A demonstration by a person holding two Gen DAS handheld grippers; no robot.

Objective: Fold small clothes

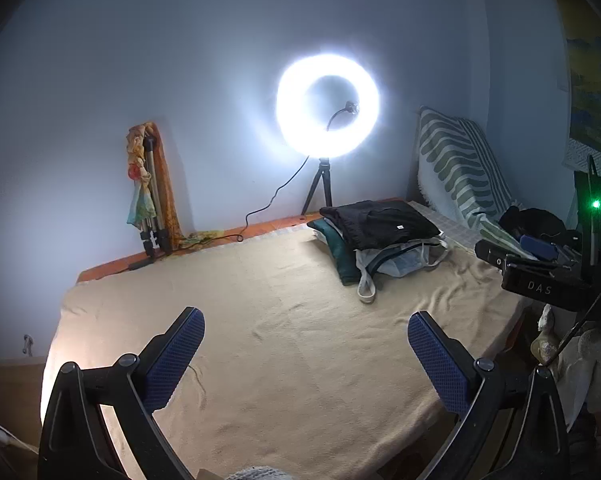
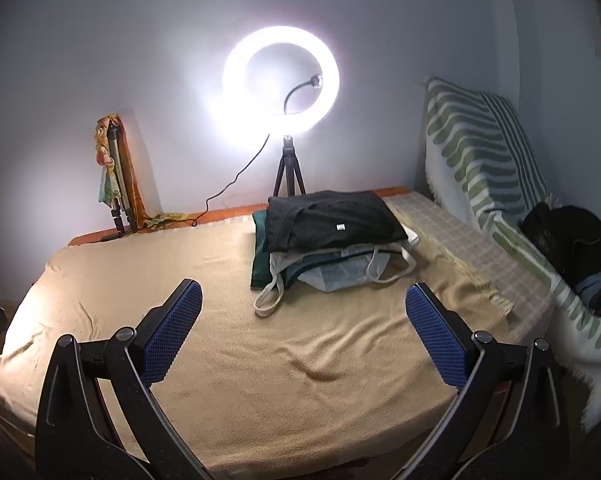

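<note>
A stack of folded clothes (image 1: 376, 236) lies at the far right of the beige blanket (image 1: 280, 320), with a black garment (image 2: 328, 220) on top, a dark green piece and white pieces with loose straps below. It shows in the right wrist view too (image 2: 324, 252). My left gripper (image 1: 304, 330) is open and empty, held above the near middle of the blanket. My right gripper (image 2: 302, 300) is open and empty, held above the blanket just in front of the stack. The right gripper's body (image 1: 548, 280) shows at the right edge of the left wrist view.
A lit ring light on a small tripod (image 1: 327, 104) stands at the back by the wall, its cable trailing left. A folded tripod with a colourful cloth (image 1: 150, 192) leans at the back left. A green-striped throw (image 2: 488, 152) and dark clothes (image 2: 568, 232) lie on the right.
</note>
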